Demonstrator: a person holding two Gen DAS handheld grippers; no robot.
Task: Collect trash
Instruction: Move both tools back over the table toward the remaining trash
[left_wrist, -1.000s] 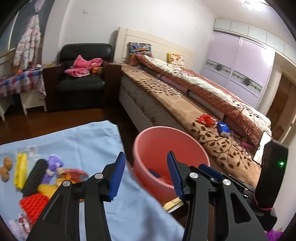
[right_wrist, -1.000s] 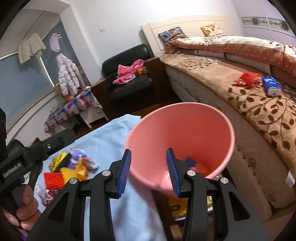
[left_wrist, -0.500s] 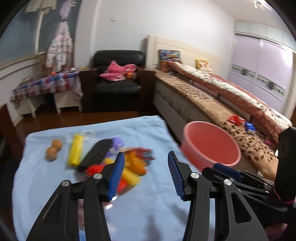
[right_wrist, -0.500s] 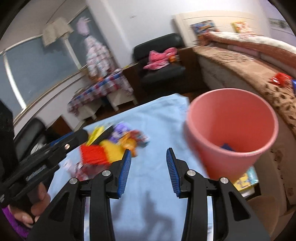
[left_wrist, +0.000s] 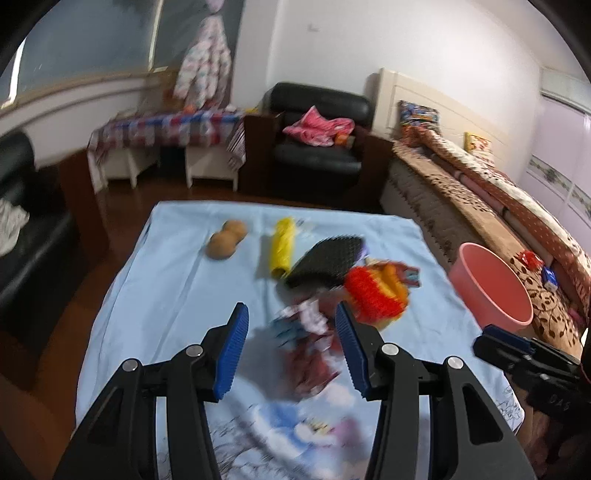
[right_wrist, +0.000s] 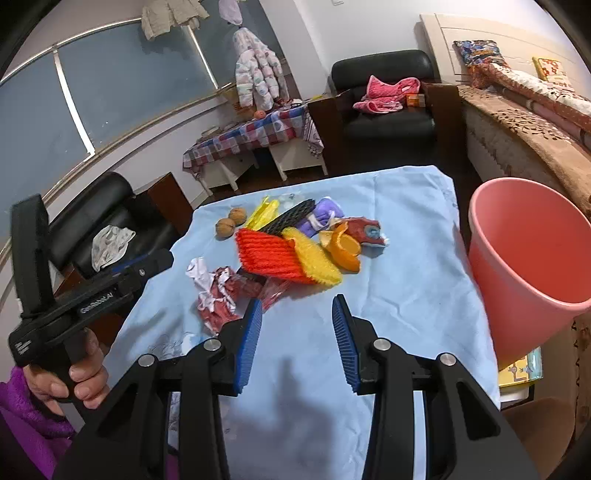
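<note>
Trash lies in a pile on a light blue cloth (right_wrist: 399, 280): a red foam net (right_wrist: 269, 254), a yellow foam net (right_wrist: 314, 260), orange peel (right_wrist: 345, 247), a black net (left_wrist: 327, 260), a yellow wrapper (left_wrist: 282, 247), two walnuts (left_wrist: 225, 242) and a crumpled red and white wrapper (right_wrist: 218, 295). My left gripper (left_wrist: 290, 314) is open just above and short of that crumpled wrapper (left_wrist: 310, 343), not pressing it. My right gripper (right_wrist: 295, 306) is open over bare cloth, nothing between its fingers. A pink bucket (right_wrist: 524, 258) stands at the cloth's right edge.
A bed (left_wrist: 480, 206) with a brown cover runs along the right, with small packets (left_wrist: 532, 258) on it. A black armchair (right_wrist: 388, 118) and a checkered side table (right_wrist: 251, 136) stand behind. A person's hand (right_wrist: 77, 376) holds the left gripper. A book (right_wrist: 521, 369) lies beside the bucket.
Both grippers have swung left, away from the pink bucket and over to the trash pile. The bucket has slid to the right edge of both views.
</note>
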